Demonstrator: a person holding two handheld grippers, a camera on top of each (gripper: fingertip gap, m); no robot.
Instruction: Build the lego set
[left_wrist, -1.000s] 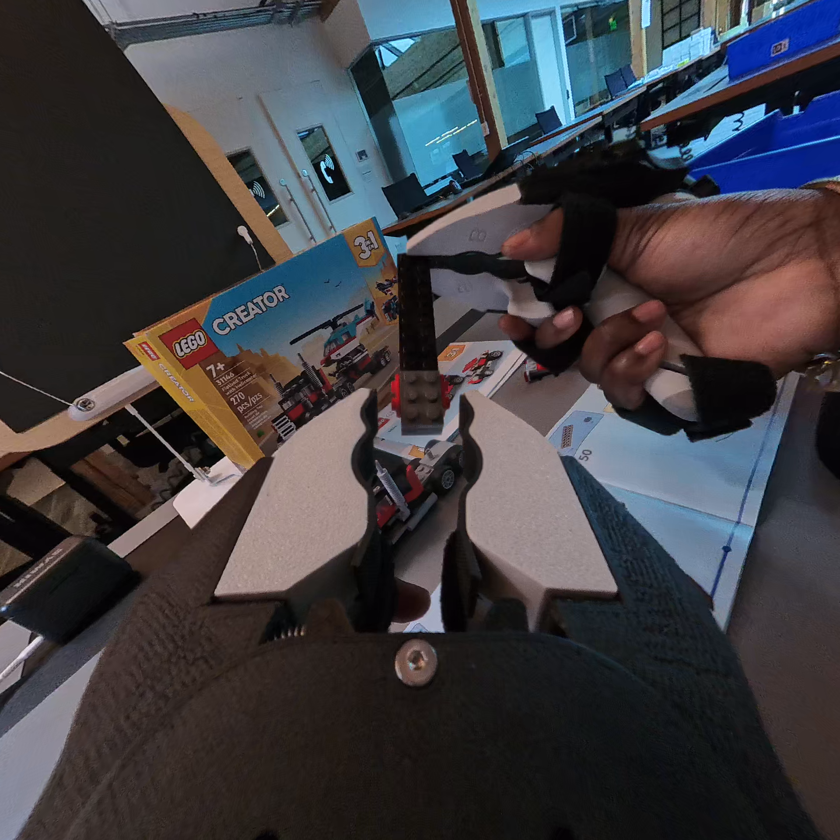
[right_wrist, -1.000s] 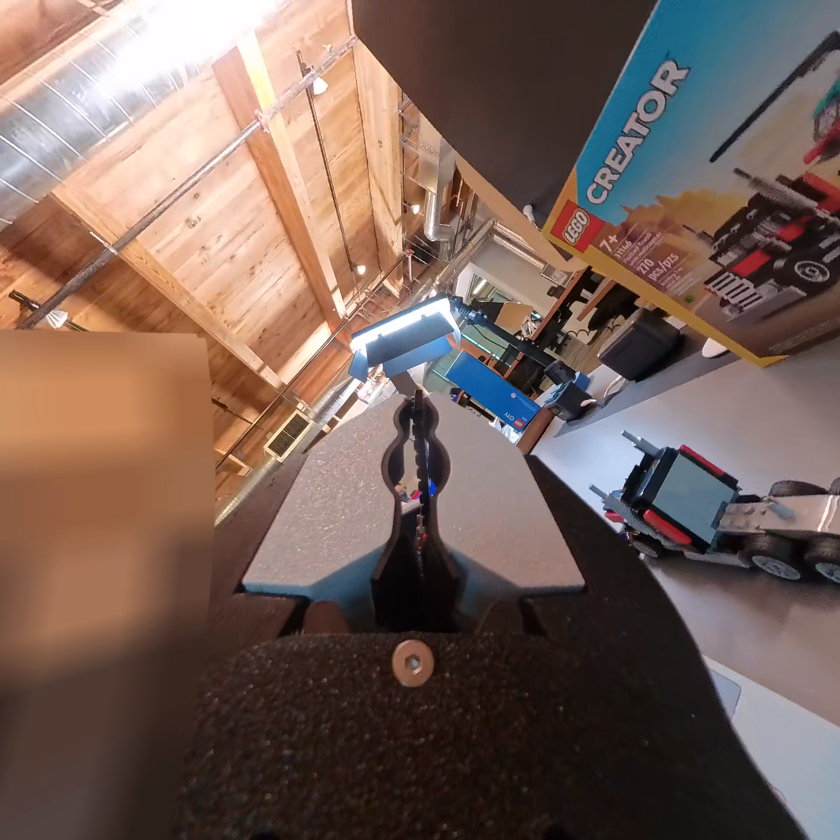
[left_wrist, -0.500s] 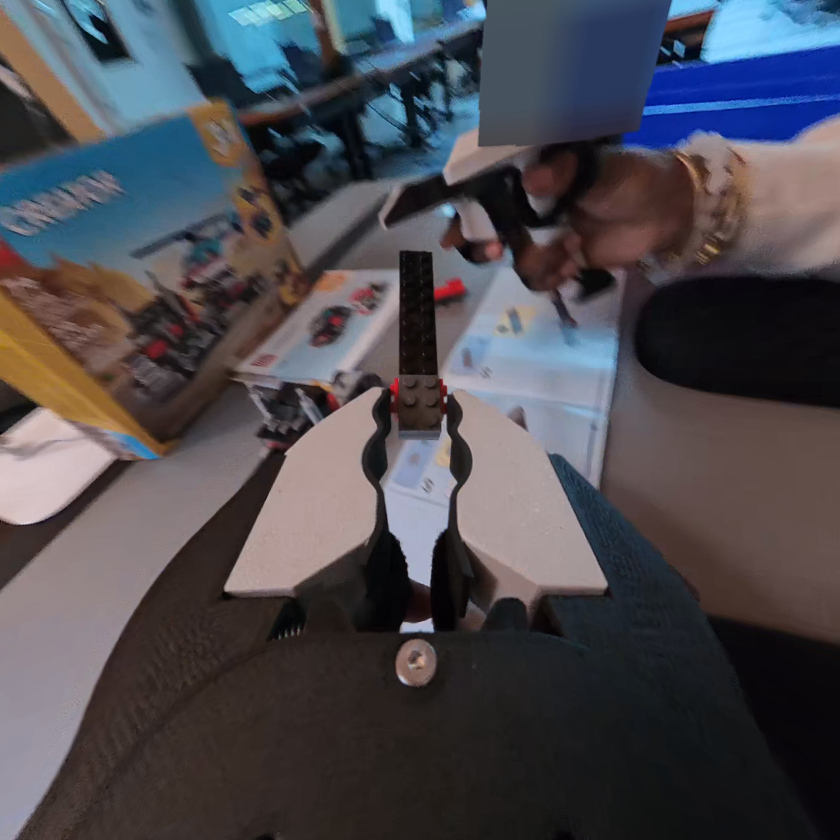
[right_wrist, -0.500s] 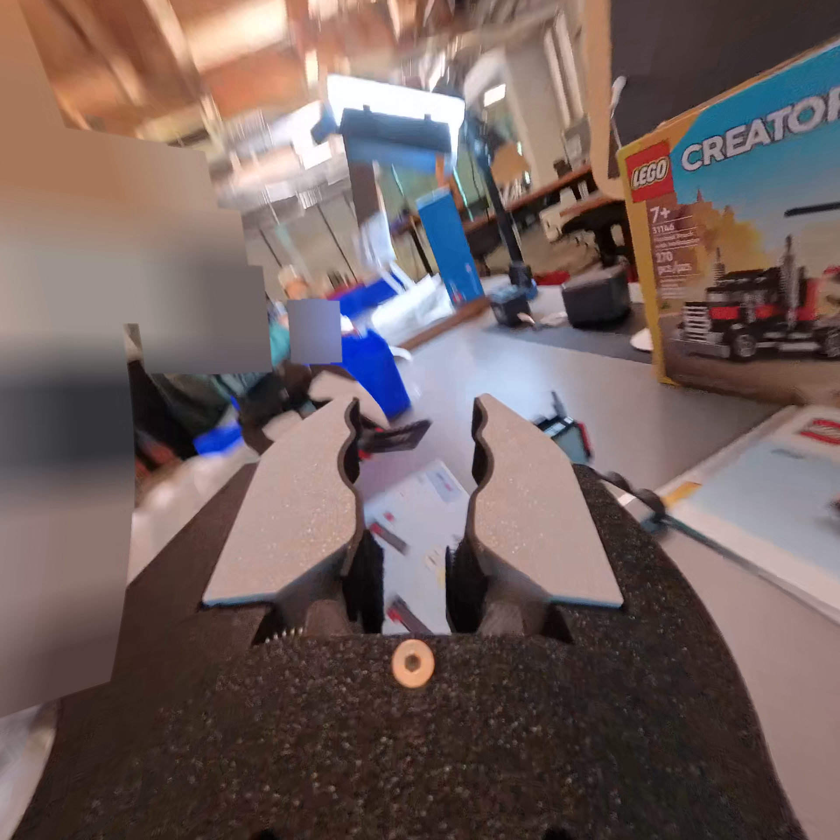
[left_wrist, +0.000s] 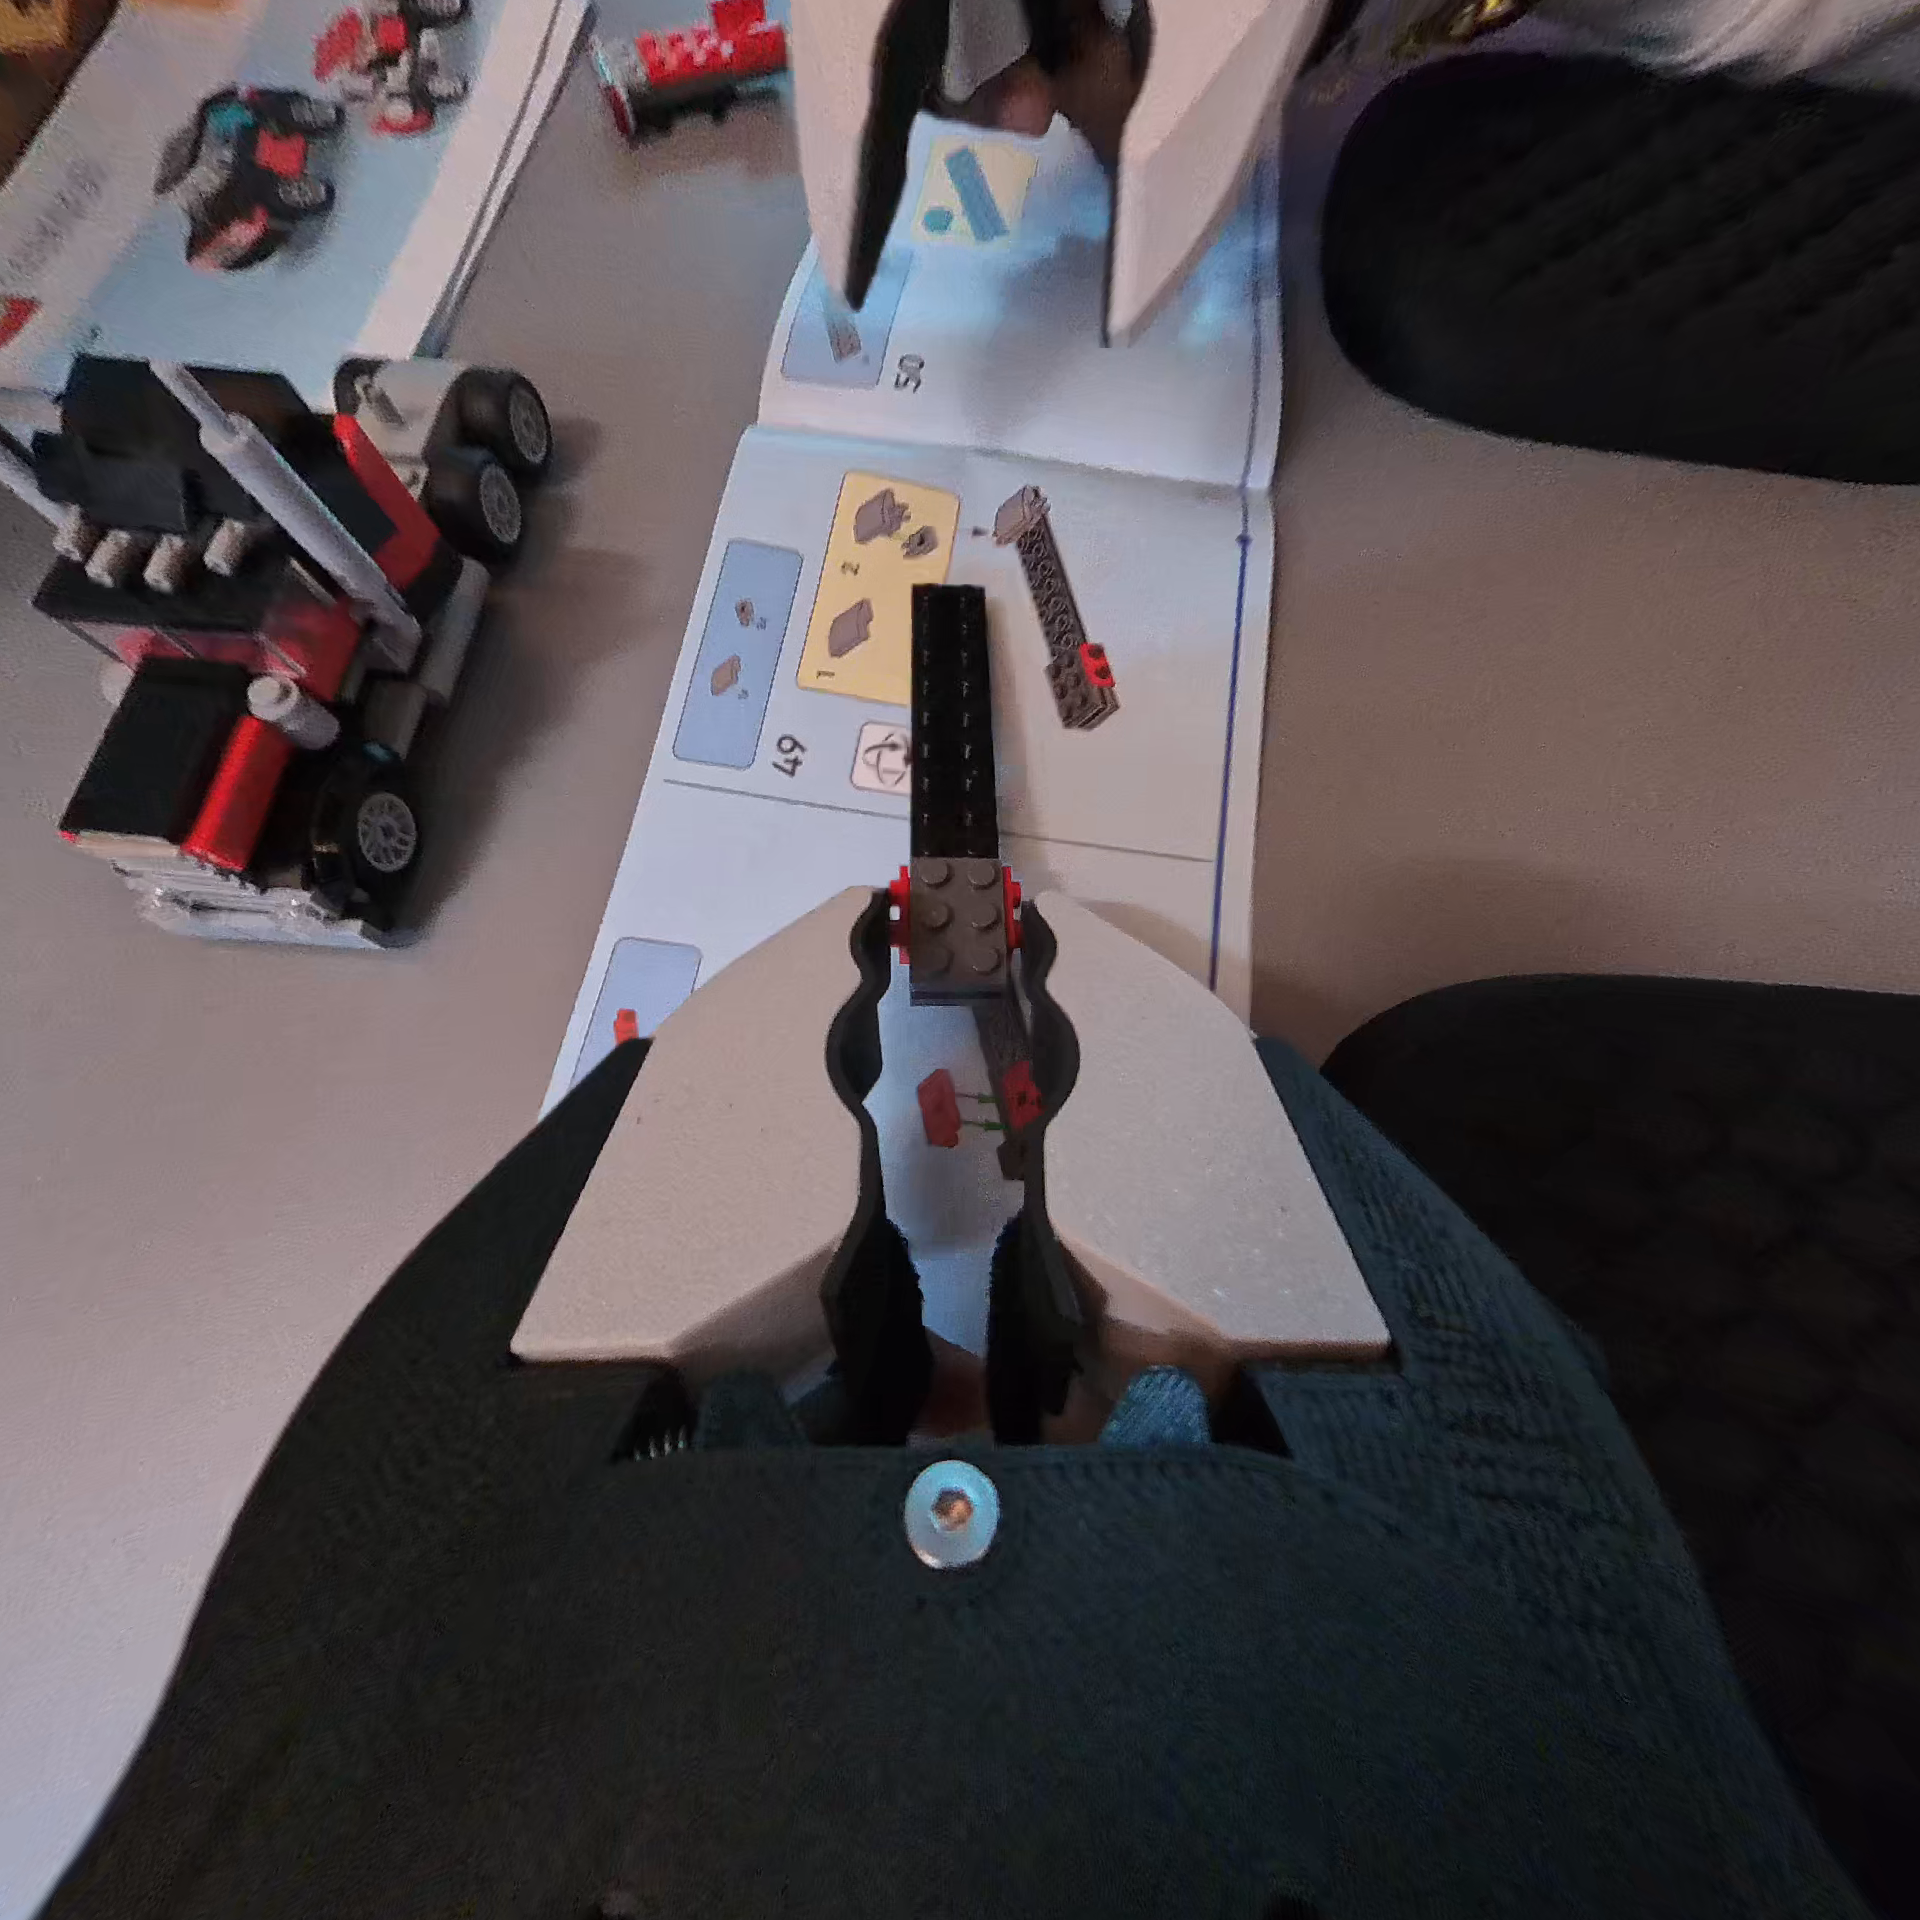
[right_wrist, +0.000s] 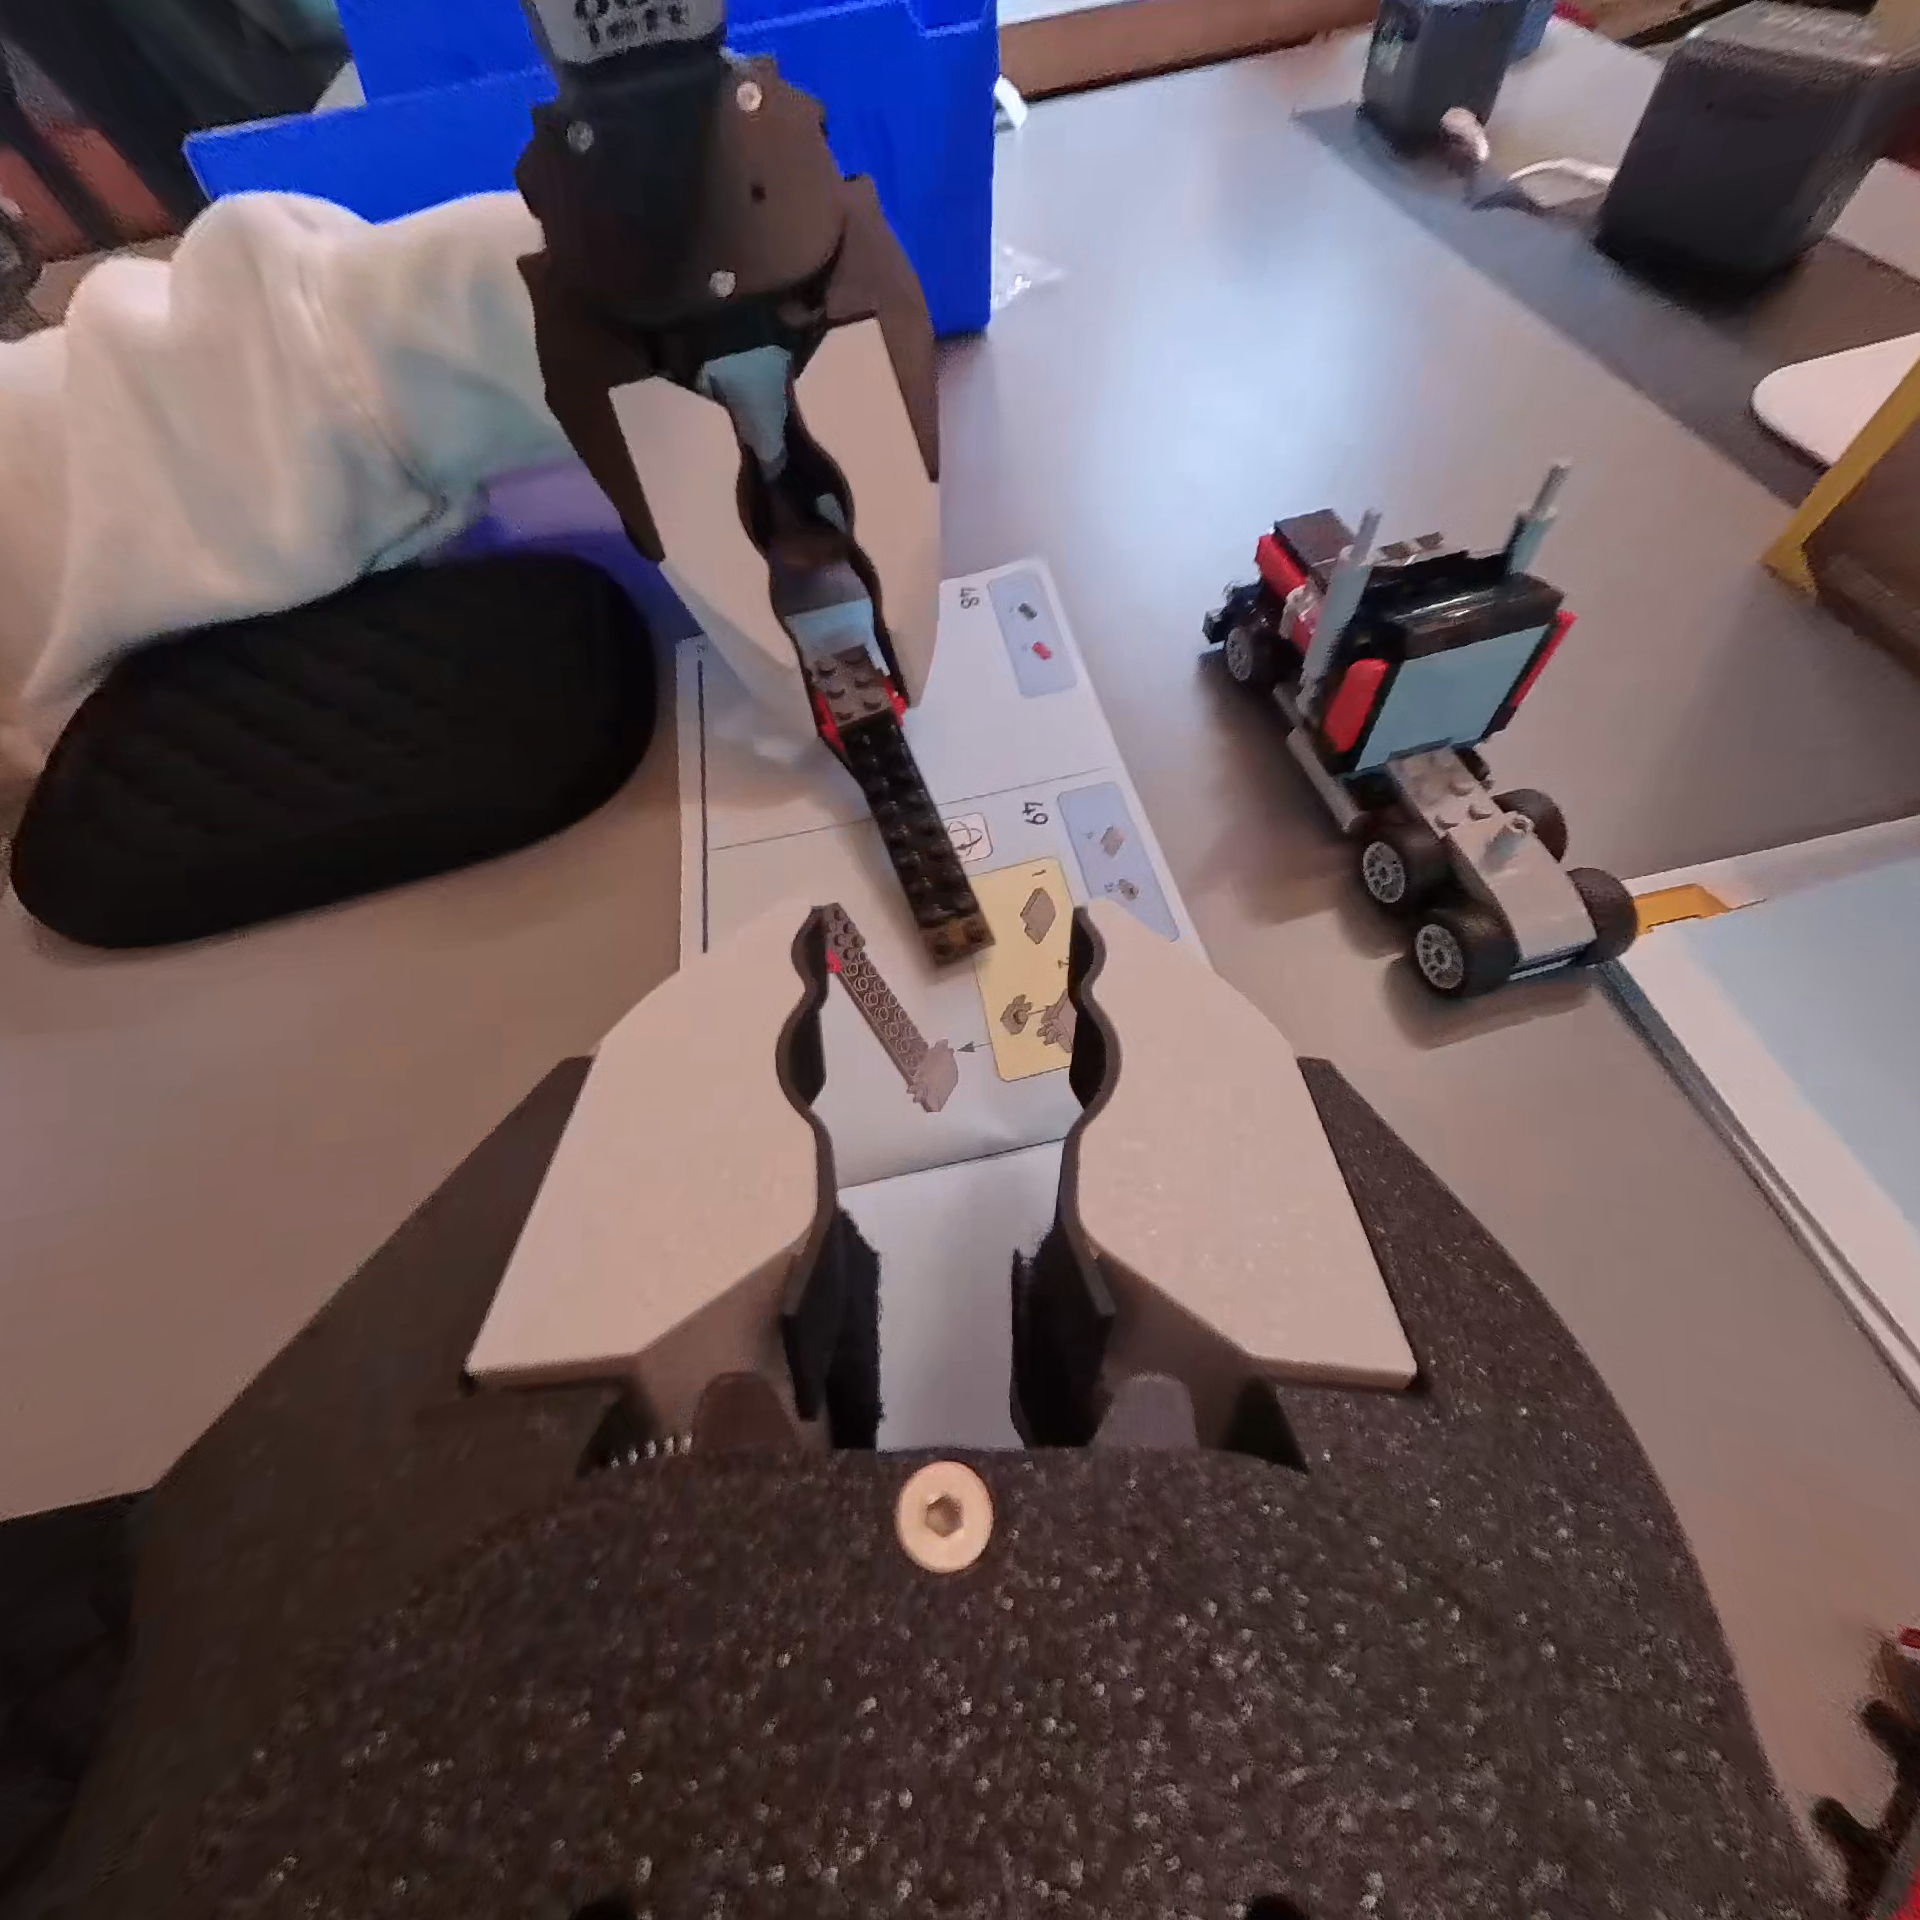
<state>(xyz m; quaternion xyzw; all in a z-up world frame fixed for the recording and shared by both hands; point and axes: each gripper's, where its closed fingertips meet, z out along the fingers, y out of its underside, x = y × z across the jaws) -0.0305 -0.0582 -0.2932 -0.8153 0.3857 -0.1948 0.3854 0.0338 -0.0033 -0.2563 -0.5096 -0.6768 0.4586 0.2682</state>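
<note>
Black long plate (left_wrist: 951, 717) points straight ahead, clamped in left hand-held gripper (left_wrist: 954, 925); right hand-held gripper (right_wrist: 940, 961) gapes empty; one truck (right_wrist: 1423, 727).

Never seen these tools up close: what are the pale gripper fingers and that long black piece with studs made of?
The fingers look like matte, grainy 3D-printed plastic, judging by their speckled surface, though that's a guess. The long black piece, held in the left gripper, looks like smooth, hard moulded plastic with rows of studs.

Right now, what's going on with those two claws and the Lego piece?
Left gripper shut on black Lego beam, above instruction booklet. Right gripper open, empty. Truck sits aside; nothing in the way.
</note>
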